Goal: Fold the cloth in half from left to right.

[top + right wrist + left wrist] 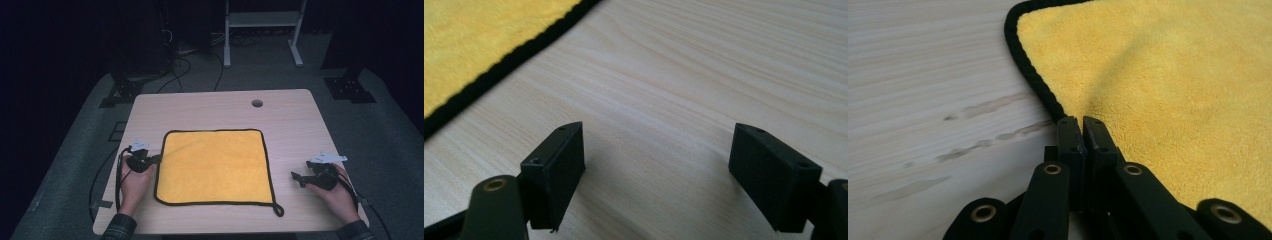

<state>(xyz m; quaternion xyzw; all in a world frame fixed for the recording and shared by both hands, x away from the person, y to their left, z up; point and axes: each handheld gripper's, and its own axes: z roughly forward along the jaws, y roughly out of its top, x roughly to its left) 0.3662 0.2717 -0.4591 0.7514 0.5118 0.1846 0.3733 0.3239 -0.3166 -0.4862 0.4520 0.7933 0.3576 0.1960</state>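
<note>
We see the yellow cloth (pixel 215 166) lying flat at the table's (pixel 295 115) centre, our left gripper (pixel 156 159) fingers seemingly pinched on its left hem, right gripper (pixel 296 178) fingers wide and empty, folding not yet begun.

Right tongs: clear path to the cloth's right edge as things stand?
Probably yes. The right tongs sit open on bare table, a short way off the yellow cloth; nothing lies between them and its black-bound right edge.
</note>
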